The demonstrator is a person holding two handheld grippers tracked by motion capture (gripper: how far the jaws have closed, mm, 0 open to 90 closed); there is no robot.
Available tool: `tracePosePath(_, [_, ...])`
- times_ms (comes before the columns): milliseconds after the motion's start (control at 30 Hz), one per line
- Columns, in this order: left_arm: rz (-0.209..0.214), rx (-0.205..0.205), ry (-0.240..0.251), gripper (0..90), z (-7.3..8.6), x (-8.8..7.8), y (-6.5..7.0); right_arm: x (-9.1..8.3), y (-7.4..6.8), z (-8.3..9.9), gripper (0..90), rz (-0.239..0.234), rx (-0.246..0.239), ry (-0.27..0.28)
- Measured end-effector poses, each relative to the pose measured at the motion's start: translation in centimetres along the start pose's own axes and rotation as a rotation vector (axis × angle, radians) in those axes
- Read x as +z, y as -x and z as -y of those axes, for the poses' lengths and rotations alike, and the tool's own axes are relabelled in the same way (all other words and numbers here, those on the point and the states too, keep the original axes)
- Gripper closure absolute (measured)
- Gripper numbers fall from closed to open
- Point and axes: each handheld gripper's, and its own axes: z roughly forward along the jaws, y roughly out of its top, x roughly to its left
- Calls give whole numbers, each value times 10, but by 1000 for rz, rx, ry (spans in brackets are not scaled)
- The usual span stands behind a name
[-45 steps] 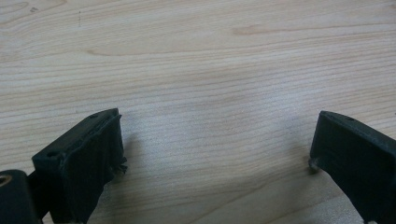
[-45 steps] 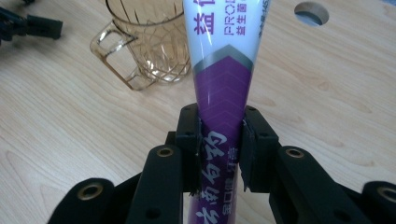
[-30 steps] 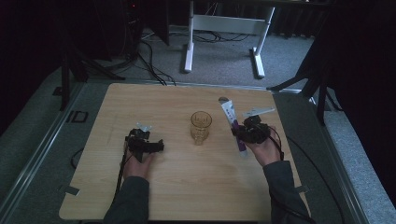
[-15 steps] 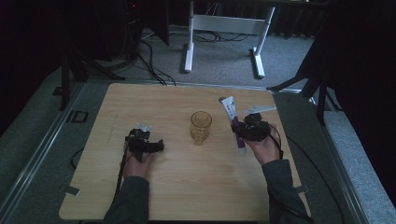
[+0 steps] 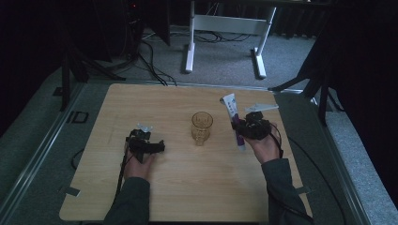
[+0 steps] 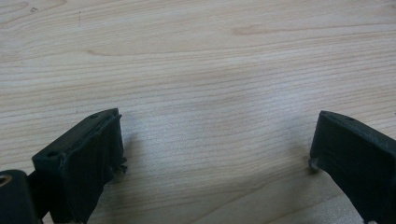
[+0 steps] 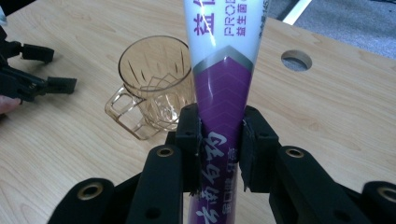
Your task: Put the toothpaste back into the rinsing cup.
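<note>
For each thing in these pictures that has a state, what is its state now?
Right gripper: shut on the toothpaste tube.
Toothpaste tube: held between the jaws, off the table.
Left gripper: open, nothing between the jaws, over bare wood.
Glass mug: upright on the table, empty.

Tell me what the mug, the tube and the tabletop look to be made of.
Mug: clear amber glass or plastic, cut facets, see-through.
Tube: soft glossy plastic, printed purple and white, pinched between the right gripper pads.
Tabletop: pale wood or wood-look laminate, matte, visible grain.
</note>
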Motion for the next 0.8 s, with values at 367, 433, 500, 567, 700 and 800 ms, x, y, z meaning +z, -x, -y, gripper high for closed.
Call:
tracePosePath(367, [0, -1, 0, 27, 0, 0, 0, 0, -2, -4, 721, -4, 12, 35])
tracePosePath(433, [0, -1, 0, 27, 0, 0, 0, 0, -2, -5, 721, -4, 12, 38])
tracePosePath(500, [0, -1, 0, 27, 0, 0, 0, 1, -2, -5, 721, -5, 11, 40])
tracePosePath(567, [0, 0, 0, 27, 0, 0, 0, 1, -3, -6, 721, -5, 6, 45])
tracePosePath(700, [0, 0, 0, 27, 0, 0, 0, 0, -3, -7, 721, -7, 9, 55])
tracePosePath(800, [0, -1, 0, 27, 0, 0, 0, 0, -3, -8, 721, -7, 10, 60])
